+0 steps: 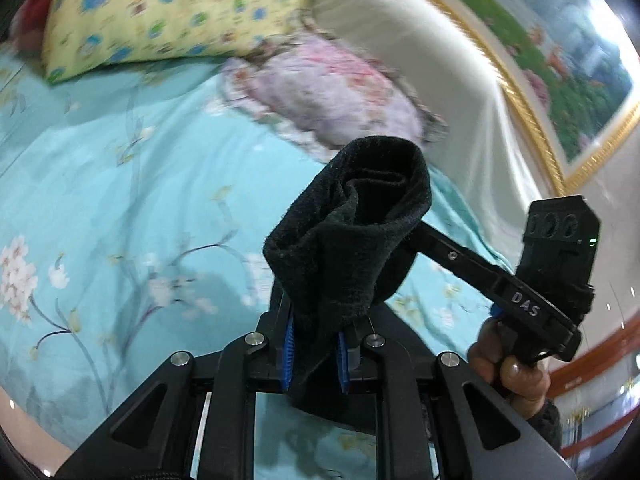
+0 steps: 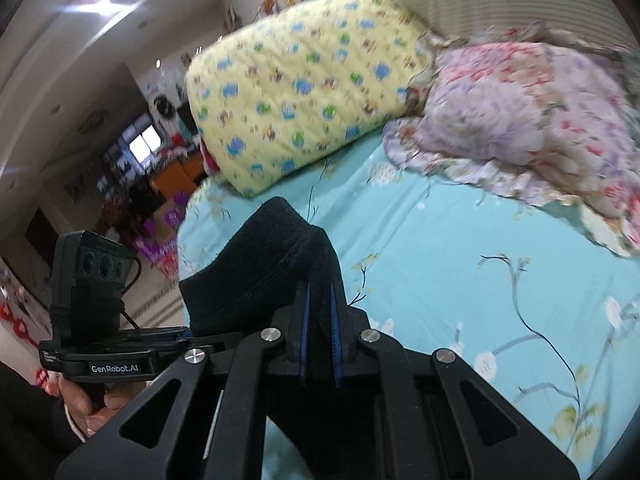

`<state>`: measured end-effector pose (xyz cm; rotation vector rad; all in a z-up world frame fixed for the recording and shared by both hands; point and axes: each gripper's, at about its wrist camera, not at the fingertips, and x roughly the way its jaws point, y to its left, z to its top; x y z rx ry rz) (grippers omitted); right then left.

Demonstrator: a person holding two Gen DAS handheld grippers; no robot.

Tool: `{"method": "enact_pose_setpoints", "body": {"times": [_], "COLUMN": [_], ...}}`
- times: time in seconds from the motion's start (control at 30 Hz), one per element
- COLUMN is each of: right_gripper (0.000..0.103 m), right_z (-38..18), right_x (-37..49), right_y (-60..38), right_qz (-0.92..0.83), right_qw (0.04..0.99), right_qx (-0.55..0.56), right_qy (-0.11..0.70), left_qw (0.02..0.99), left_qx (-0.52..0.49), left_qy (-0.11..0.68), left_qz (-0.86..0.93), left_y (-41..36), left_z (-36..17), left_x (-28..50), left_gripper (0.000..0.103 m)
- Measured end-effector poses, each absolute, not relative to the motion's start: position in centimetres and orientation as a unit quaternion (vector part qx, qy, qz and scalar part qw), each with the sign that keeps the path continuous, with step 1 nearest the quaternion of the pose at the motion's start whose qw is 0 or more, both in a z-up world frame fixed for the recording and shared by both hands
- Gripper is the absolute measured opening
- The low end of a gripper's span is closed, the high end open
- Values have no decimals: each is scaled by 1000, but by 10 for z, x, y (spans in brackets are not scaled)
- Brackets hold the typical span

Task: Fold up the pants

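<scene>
The black pants [image 1: 352, 224] hang bunched in the air above the bed. My left gripper [image 1: 316, 352] is shut on one part of the fabric, which spills over its blue pads. My right gripper [image 2: 320, 336] is shut on another part of the black pants [image 2: 264, 272]. In the left wrist view the right gripper [image 1: 408, 232] reaches in from the right, its tip buried in the cloth. In the right wrist view the left gripper's body [image 2: 100, 360] shows at the left, its fingertips hidden by fabric.
A turquoise floral bedsheet [image 1: 100, 200] lies below. A yellow patterned pillow [image 2: 296, 92] and a pink-purple floral pillow [image 2: 532, 120] lie at the head of the bed. A white headboard [image 1: 420, 52] and a gold-framed picture [image 1: 560, 60] stand behind them.
</scene>
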<state>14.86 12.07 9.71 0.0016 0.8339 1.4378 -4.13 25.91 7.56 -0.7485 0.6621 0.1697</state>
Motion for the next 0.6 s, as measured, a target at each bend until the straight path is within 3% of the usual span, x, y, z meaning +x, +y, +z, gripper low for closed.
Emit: {"method": "enact_pose_setpoints", "body": {"times": [0.6], "right_gripper": [10], "right_z": [94], "right_x": [164], "right_y": [-63], "right_qz": [558], "right_qw": [740], "right_qx": [130], "right_qy": [353], "left_qw": [900], "left_qx": [-246], "left_qy": [352], "left_qz": [-74], "left_y": [90], "left_z": [107], "left_x": [7], "left_gripper": [16]}}
